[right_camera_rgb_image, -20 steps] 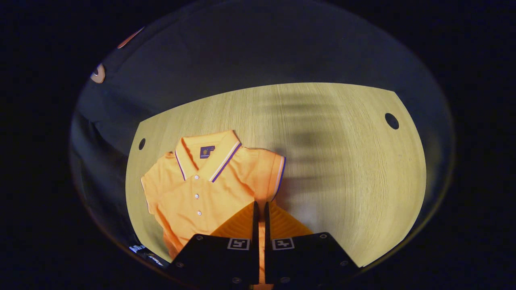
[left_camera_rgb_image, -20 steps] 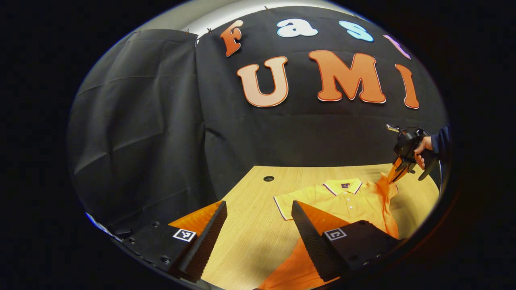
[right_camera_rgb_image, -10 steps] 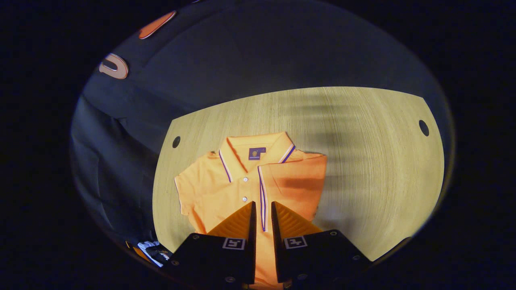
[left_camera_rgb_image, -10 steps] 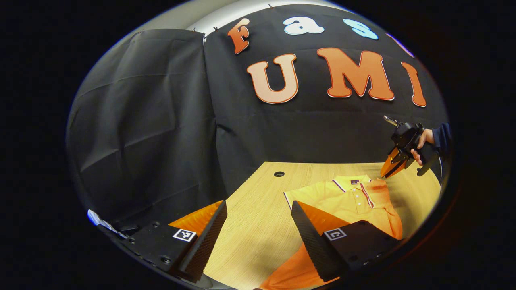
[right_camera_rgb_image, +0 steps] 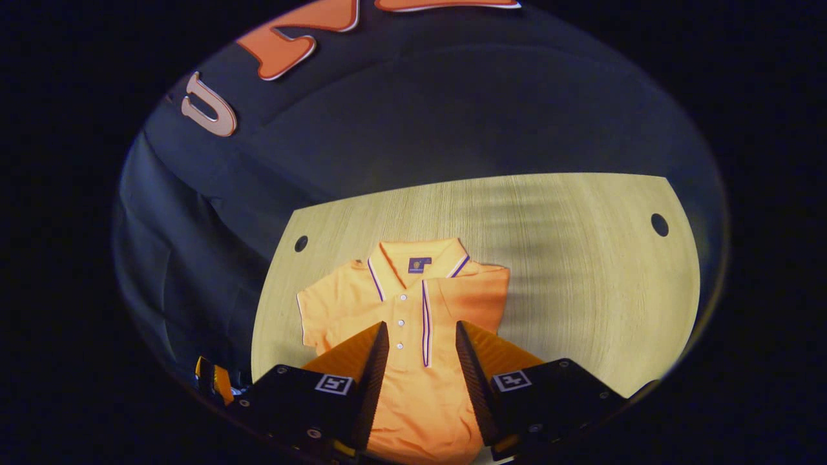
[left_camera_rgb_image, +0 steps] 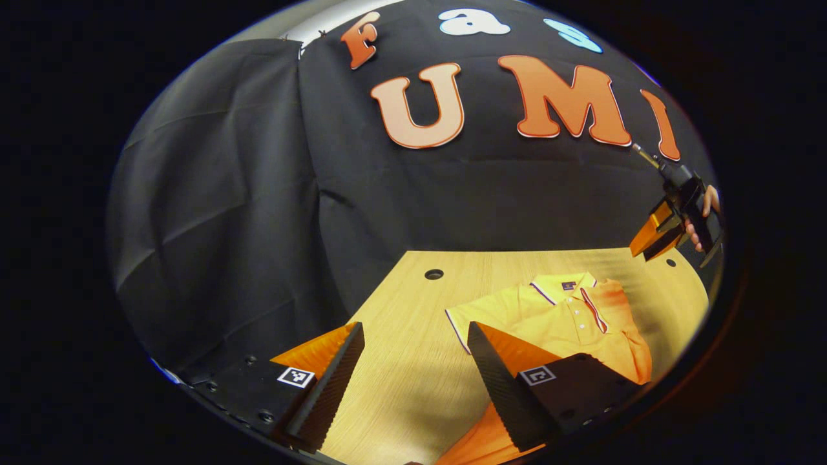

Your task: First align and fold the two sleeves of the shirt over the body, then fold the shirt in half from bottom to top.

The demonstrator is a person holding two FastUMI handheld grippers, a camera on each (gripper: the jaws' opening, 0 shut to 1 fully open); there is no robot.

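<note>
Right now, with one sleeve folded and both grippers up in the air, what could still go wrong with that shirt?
The folded sleeve lies loose on the shirt, so dragging the cloth could flip it back. The other sleeve lies flat on the table, so the open left gripper might pinch it poorly. Uneven sleeves could skew the final fold.

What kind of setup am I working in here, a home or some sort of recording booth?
Most likely a staged recording booth, not a home. Black cloth hangs as the backdrop behind a bare wooden table with cable holes, and the only item laid out is the orange shirt.
</note>
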